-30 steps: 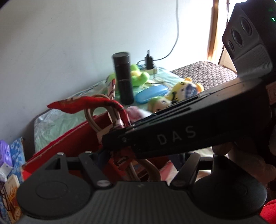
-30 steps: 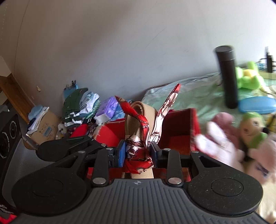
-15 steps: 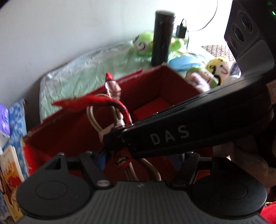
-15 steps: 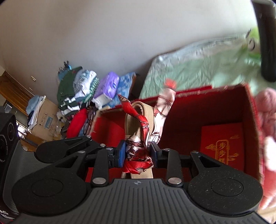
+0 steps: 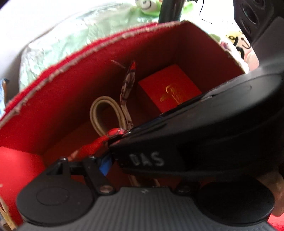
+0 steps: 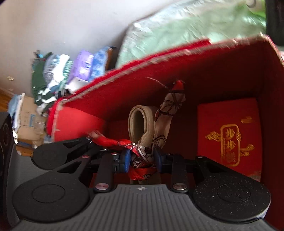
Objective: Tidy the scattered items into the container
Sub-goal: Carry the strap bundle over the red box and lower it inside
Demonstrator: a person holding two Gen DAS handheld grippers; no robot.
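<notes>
A red box fills both views, and I look down into it. My right gripper is shut on a bundle held low inside the box: a looped beige belt tied with a red-and-white patterned scarf. In the left wrist view the belt and scarf hang over the box floor. The right gripper crosses in front of my left gripper. The left jaws stand wide. The belt's tail runs between them, clear of the one blue pad that shows.
A red booklet with gold print lies flat in the box's right corner. Behind the box, on a pale green sheet, are a black flask and plush toys. Clothes and packets are piled left, above a cardboard carton.
Both grippers have tipped downward and sunk with the belt and scarf bundle, from above the box rim to down inside it. The flask and toys have slid to the top edge.
</notes>
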